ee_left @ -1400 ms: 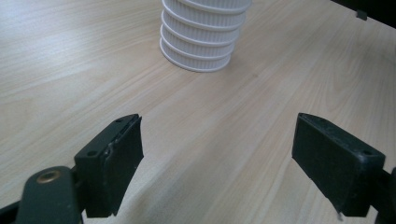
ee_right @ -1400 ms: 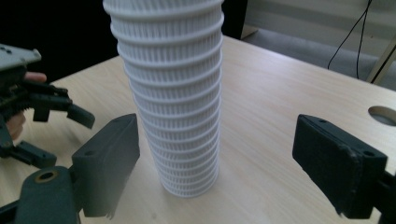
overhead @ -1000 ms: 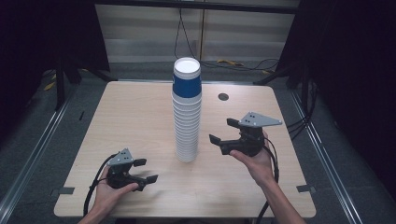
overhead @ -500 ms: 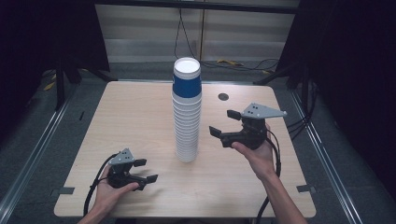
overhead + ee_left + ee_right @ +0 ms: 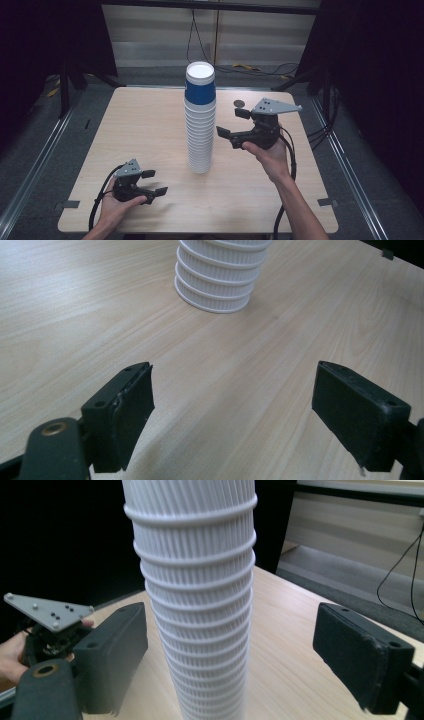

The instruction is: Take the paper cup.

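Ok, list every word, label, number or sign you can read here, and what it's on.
None to quote: no readable text.
Cup stack: white ribbed cups, top one with a plain blue band, no print.
Right gripper and its grey plate: just screws.
Left gripper: no marking.
Table: bare wood; the small dark disc is too small to tell.
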